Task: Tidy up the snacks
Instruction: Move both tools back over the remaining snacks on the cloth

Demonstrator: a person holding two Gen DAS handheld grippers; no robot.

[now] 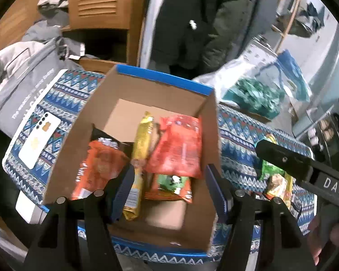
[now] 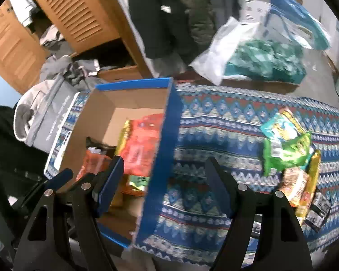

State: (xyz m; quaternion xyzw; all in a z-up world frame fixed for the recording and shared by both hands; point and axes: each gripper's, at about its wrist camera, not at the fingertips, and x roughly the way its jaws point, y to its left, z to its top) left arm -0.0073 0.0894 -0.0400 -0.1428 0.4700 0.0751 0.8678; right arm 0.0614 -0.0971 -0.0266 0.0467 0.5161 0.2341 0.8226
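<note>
Snacks (image 1: pixel 176 149) fill cardboard box (image 1: pixel 97 113); left tool (image 1: pixel 169 194) hovers above, jaws apart.

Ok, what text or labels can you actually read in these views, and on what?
"DAS": white letters on the right gripper body.
Grey bag: white print, too blurred to read.
Snack packets in the cardboard box: print blurred, unreadable.
Green packet on the patterned cloth: label too small to read.

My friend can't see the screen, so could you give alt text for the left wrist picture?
An open cardboard box on a blue patterned cloth holds an orange-red packet, a long yellow packet and other snacks. The empty left gripper hovers over it, jaws open.
</note>
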